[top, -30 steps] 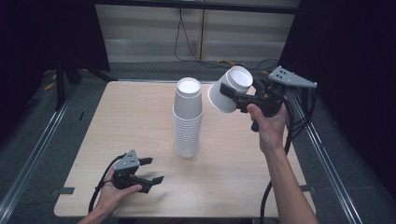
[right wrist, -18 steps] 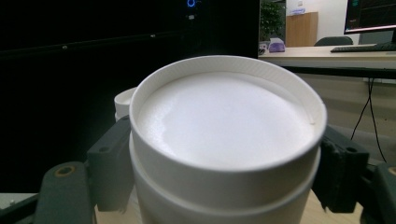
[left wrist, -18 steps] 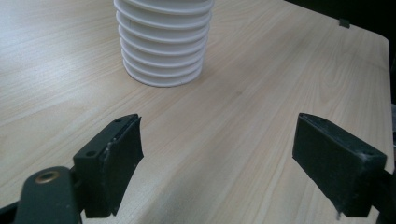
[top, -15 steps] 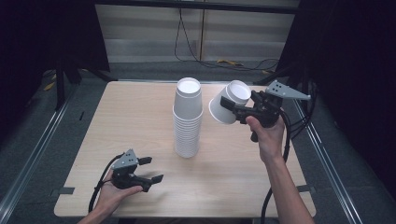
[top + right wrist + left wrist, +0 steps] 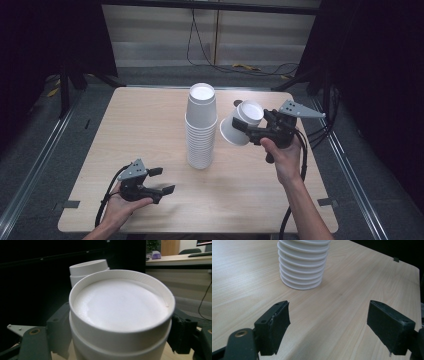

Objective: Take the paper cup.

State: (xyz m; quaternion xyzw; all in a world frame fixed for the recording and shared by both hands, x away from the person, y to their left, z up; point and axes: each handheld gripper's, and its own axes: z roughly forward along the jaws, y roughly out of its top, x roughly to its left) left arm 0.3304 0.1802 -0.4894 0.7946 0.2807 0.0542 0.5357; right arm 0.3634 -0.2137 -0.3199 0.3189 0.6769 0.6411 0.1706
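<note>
A tall stack of upturned white paper cups stands at the middle of the wooden table. To its right, my right gripper is shut on a white cup, held tilted in the air with its base toward the stack. In the right gripper view the held cup sits between the jaws of my right gripper and looks like two nested cups, with the stack's top behind it. My left gripper rests open near the front left. The stack's base lies beyond my open left gripper.
Cables trail from the right gripper off the table's right edge. Metal rails run along the floor on both sides. Bare wood lies in front of the stack and to its left.
My right gripper has brought the cup down and slightly toward the stack. The left gripper has stayed where it was.
</note>
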